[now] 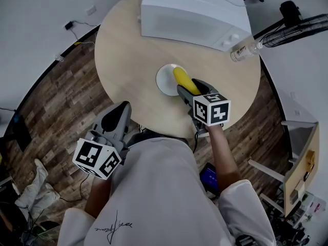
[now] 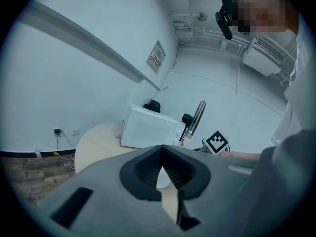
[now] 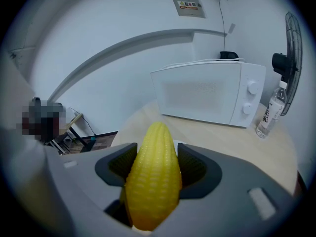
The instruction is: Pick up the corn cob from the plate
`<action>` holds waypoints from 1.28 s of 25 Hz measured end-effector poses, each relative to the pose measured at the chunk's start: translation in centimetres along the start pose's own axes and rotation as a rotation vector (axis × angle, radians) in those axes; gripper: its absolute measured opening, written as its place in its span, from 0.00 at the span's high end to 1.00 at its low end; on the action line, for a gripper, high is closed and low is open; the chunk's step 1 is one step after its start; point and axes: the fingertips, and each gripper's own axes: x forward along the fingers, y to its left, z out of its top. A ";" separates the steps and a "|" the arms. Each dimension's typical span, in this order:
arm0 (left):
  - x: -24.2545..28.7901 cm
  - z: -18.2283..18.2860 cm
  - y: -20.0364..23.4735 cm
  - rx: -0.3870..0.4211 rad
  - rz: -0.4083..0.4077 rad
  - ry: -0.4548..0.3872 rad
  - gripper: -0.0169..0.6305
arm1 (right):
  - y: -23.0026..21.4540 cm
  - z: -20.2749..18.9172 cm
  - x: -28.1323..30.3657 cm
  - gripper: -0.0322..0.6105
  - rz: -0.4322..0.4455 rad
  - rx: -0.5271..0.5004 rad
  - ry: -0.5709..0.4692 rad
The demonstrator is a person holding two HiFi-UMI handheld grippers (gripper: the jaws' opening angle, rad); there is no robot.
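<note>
Corn cob (image 3: 152, 181) clamped by thick mid-body in your right tool (image 1: 187, 92), tip out over plate (image 1: 164, 78) on desk (image 1: 128, 50). Likely light, stiff, ribbed. Tapered, so keep grip on fat section. Left tool (image 1: 122, 109) closed, empty, near desk edge.

Corn cob (image 3: 152, 177) glossy, bumpy plastic; table (image 1: 128, 50) matt pale wood; plate (image 1: 164, 81) smooth white

The head camera looks steeply down over the person onto the table (image 1: 128, 60). Cameras on the left gripper (image 1: 123, 109) and right gripper (image 1: 185, 90) look low across it toward the microwave (image 1: 192, 12), which all three views share.
</note>
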 end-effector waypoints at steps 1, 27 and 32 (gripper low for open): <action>0.0 0.0 0.0 0.000 0.000 0.000 0.98 | 0.0 0.1 -0.2 0.53 0.001 0.006 -0.008; 0.4 0.0 -1.0 0.033 -0.052 0.015 0.98 | 0.3 1.9 -7.6 0.53 -0.037 0.043 -0.220; 0.5 0.0 -0.8 0.027 -0.048 0.015 0.98 | 0.7 1.6 -8.7 0.53 -0.039 0.058 -0.246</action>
